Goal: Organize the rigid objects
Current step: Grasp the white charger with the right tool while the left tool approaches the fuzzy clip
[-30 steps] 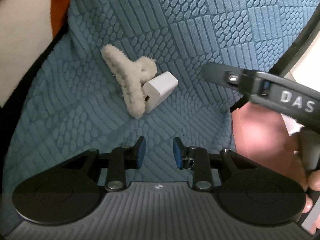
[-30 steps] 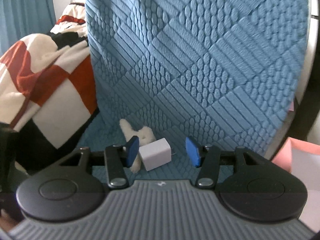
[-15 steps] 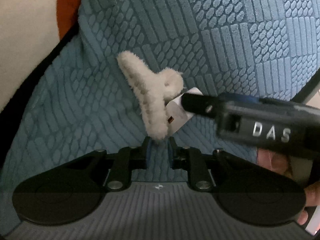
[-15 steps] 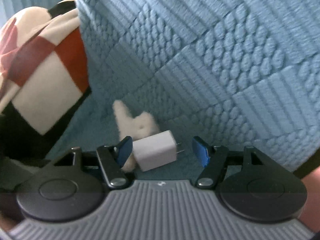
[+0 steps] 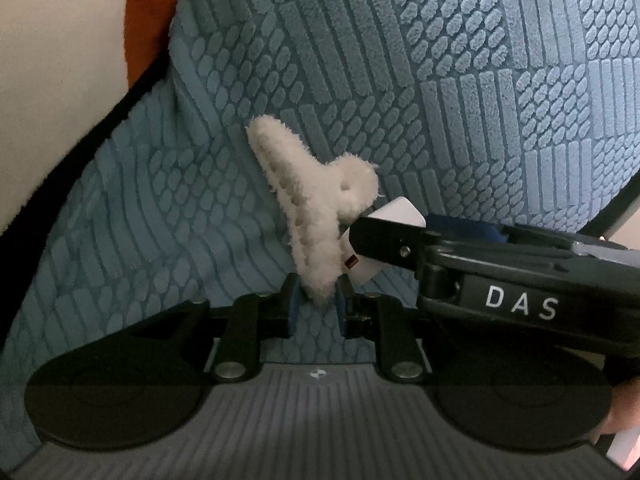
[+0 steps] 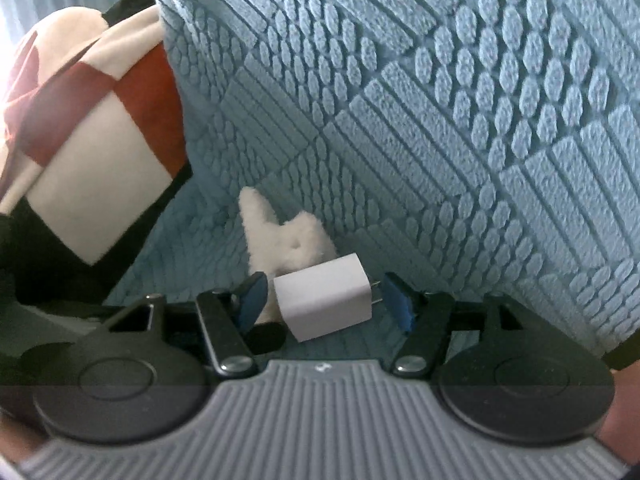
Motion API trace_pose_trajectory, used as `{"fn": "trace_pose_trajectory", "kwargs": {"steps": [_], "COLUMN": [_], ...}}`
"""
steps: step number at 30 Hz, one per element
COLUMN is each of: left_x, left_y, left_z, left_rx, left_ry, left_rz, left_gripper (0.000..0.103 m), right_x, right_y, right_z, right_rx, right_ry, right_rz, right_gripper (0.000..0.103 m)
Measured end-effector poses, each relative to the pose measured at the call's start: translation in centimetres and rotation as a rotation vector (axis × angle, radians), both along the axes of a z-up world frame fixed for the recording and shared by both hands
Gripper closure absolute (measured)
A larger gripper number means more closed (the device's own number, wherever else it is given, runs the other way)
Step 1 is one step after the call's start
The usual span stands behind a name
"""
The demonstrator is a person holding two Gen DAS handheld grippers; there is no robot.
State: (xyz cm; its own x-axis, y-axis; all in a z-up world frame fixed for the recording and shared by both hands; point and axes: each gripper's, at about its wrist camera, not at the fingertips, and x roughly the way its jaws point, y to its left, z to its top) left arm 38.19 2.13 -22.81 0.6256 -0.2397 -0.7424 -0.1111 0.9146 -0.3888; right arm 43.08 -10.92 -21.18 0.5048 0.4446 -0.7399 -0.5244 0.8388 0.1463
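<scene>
A fluffy white hair claw clip [image 5: 312,208] lies on the blue textured blanket [image 5: 460,80]. My left gripper [image 5: 318,305] is shut on the clip's near end, with a blue pad on each side. A white cube charger [image 6: 324,296] rests against the clip [image 6: 288,236], prongs pointing right. My right gripper [image 6: 323,303] straddles the charger and its jaws are closing. A small gap still shows at each blue pad [image 6: 250,300]. In the left wrist view the right gripper's black arm [image 5: 520,304] covers most of the charger [image 5: 402,215].
A red, white and black checked blanket [image 6: 92,152] is bunched up on the left. The blue blanket [image 6: 440,120] rises steeply behind the objects. A person's hand [image 5: 624,408] shows at the right edge.
My left gripper moved in on the clip and closed on its near end. My right gripper came down and forward until the charger sat between its pads.
</scene>
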Motion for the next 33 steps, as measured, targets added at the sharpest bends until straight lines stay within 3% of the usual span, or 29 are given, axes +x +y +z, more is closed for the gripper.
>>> {"fn": "trace_pose_trajectory", "kwargs": {"steps": [4,11,14,19,22,27,28,30,33], "left_x": [0.6,1.0,0.1,-2.0,-3.7,-6.4,-6.7,-7.2,-7.5], "left_y": [-0.6,-1.1,-0.8,0.5,1.5,3.3,3.4,3.5,3.6], "left_z": [-0.4,-0.6,0.2,1.0,1.5,2.4,2.5,2.5,1.9], "left_rx": [0.027,0.036,0.026,-0.005,-0.022,-0.056,-0.055,-0.051,-0.053], "left_ry": [-0.028,-0.022,-0.016,0.004,0.023,0.038,0.037,0.038,0.04], "left_rz": [-0.008,0.008,0.021,0.041,0.056,0.076,0.076,0.078,0.081], "left_gripper": [0.082,0.087,0.088,0.089,0.09,0.09,0.09,0.09,0.09], "right_x": [0.7,0.3,-0.3,-1.9,-2.1,-2.2,-2.2,-2.2,-3.4], "right_y": [-0.7,-1.3,-1.5,-1.2,-1.9,-3.6,-3.8,-4.3,-4.6], "right_z": [-0.6,0.0,0.6,2.2,2.3,2.4,2.4,2.5,2.9], "right_rx": [0.056,0.05,0.042,-0.073,-0.055,0.063,0.097,0.155,0.186], "right_ry": [0.075,0.06,0.047,-0.001,0.032,0.087,0.098,0.118,0.113], "right_rz": [-0.048,-0.053,-0.041,-0.096,-0.16,-0.286,-0.313,-0.36,-0.449], "right_gripper": [0.039,0.048,0.075,0.084,0.084,0.079,0.076,0.056,0.043]}}
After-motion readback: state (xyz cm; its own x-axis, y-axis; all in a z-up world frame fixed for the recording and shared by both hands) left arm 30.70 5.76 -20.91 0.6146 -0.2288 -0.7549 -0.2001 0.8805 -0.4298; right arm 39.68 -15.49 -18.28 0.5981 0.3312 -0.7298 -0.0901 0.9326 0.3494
